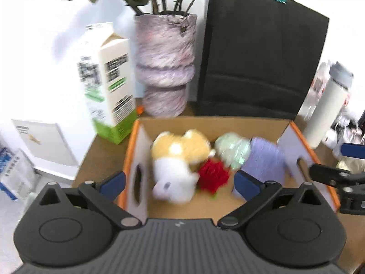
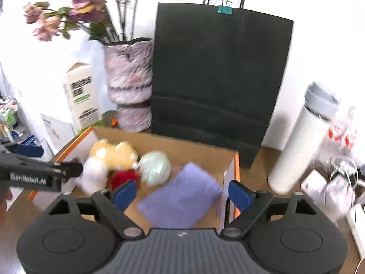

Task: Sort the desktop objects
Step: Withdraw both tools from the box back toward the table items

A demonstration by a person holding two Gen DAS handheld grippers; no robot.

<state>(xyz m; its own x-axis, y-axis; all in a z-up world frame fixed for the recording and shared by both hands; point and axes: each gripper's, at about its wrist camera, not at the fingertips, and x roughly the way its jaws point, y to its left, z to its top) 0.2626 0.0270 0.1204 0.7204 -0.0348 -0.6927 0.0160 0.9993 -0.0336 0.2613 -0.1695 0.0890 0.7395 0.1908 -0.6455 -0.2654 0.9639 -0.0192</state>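
Observation:
An open cardboard box with orange rims holds a yellow-and-white plush toy, a red fuzzy item, a pale green ball and a purple cloth. My left gripper hangs open over the box's near-left part, above the plush, gripping nothing. My right gripper is open above the purple cloth at the box's right side, also empty. Each gripper shows at the edge of the other's view: the right gripper and the left gripper.
Behind the box stand a milk carton, a marbled vase with dried flowers and a black paper bag. A white bottle and a clutter of cables and packets lie to the right.

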